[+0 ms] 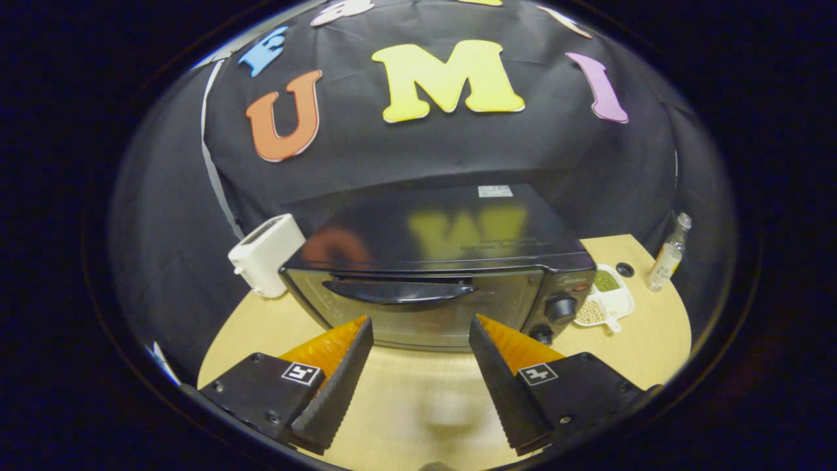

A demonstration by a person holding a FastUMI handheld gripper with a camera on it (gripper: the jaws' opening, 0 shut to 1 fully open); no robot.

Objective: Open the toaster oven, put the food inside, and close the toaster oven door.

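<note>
A white pop-up toaster [265, 254] stands at the far left of the wooden table [654, 340], just beside the black toaster oven [438, 261]. The oven sits in the middle, door closed, its dark handle [399, 291] across the glass front and two knobs [561, 307] on its right panel. The gripper [420, 330] hovers near, fingers released and spread apart, gripping nothing, just ahead of the oven door. Right of the oven lies a white divided dish [618, 302] with green and pale beans, then a small clear bottle [668, 255] farther right
</note>
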